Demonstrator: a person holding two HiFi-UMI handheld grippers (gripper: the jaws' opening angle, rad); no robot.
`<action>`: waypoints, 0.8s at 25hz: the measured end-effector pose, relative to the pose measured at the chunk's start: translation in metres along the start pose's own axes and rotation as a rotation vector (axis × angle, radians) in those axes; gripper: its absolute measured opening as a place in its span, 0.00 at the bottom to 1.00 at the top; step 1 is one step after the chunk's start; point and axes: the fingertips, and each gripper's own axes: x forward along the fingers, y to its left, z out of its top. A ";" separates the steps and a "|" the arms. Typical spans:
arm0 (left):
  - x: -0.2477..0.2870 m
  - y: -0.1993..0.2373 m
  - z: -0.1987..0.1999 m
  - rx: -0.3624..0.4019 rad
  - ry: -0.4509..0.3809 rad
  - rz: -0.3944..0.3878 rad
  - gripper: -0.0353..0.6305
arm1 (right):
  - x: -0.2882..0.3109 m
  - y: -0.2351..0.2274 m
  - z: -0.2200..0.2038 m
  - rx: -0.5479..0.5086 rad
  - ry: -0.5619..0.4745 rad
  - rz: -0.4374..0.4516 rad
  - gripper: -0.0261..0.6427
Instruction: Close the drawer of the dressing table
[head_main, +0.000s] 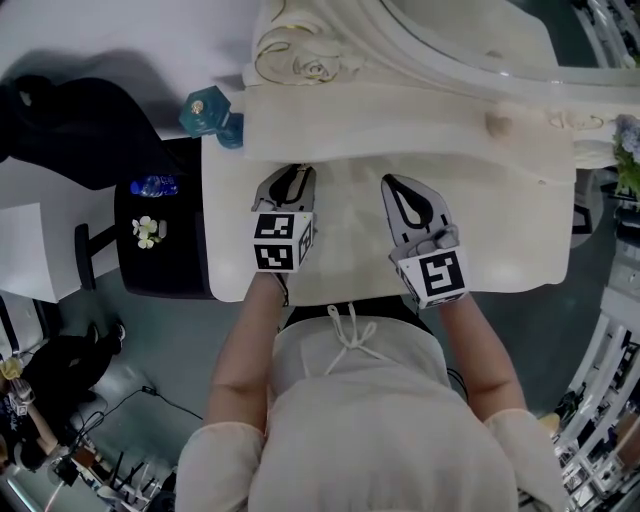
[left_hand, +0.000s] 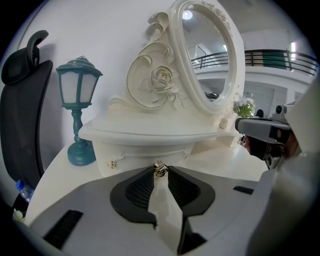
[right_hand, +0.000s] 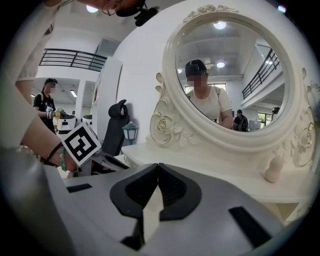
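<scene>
Both forearms (head_main: 240, 350) reach forward side by side from the torso, the left gripper (head_main: 287, 172) with its jaws narrowly apart and pinched on a small metal knob (left_hand: 160, 169) at their tips, the right gripper (right_hand: 158, 166) near it, jaws closed together on nothing.

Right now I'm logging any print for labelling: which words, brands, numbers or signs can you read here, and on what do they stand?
No word, brand or number is readable in any view.
Label on the blue bottle: too small and blurred to read.
Marker cube of the left gripper: black-and-white square code, no letters.
Marker cube of the right gripper: likewise a square code, no letters.
</scene>
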 end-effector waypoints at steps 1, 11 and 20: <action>0.001 0.001 0.001 0.003 0.002 0.001 0.21 | 0.000 0.001 0.000 0.007 0.010 0.001 0.05; 0.005 0.002 0.005 0.006 0.002 -0.006 0.21 | 0.000 0.002 0.007 0.025 0.022 -0.009 0.05; -0.015 -0.016 0.014 0.047 -0.046 -0.030 0.45 | -0.007 0.010 0.015 0.021 0.007 -0.008 0.05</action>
